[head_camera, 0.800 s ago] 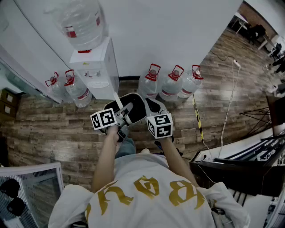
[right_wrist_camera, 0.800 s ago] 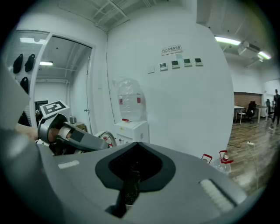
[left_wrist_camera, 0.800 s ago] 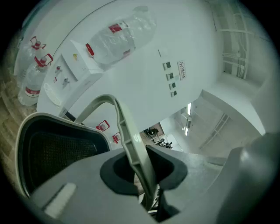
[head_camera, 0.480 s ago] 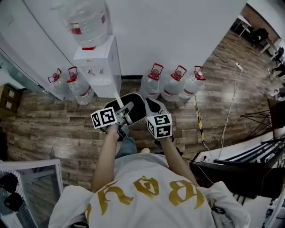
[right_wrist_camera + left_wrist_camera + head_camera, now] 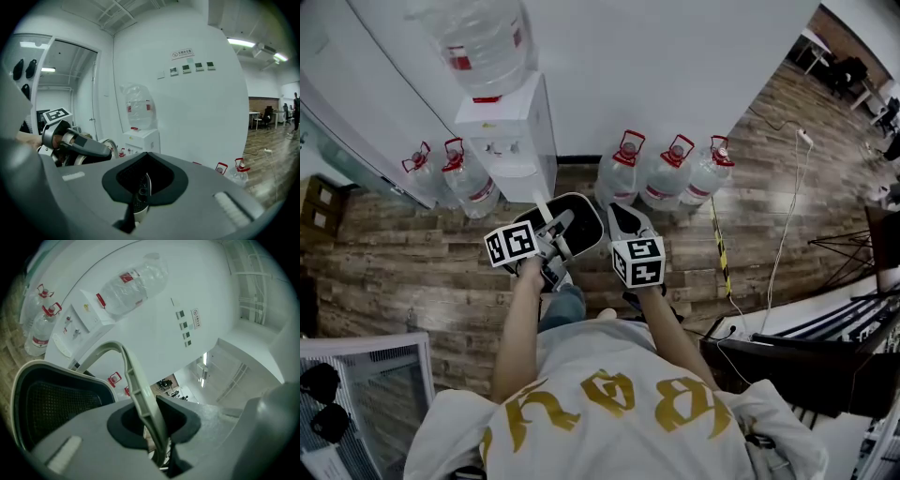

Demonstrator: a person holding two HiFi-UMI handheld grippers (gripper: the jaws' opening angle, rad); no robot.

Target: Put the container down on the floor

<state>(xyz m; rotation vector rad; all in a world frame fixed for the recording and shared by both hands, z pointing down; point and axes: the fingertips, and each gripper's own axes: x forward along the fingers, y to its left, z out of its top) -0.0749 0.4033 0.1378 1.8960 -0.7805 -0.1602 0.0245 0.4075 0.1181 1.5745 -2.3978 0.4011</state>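
Lower the black container point(image 5: 584, 217), held above the wooden floor point(image 5: 412, 272) before the water dispenser point(image 5: 508, 141), level and slow, with left tool point(image 5: 154, 427) clamped on its pale handle point(image 5: 133, 380) and right tool point(image 5: 139, 190) pinching its rim, releasing only once seated.

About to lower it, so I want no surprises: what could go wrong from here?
The left claw grips only the thin handle, so the container may swing. The right claw pinches just its rim and could slip. Water bottles and the dispenser stand close ahead on the floor; lowering forward might bump them.
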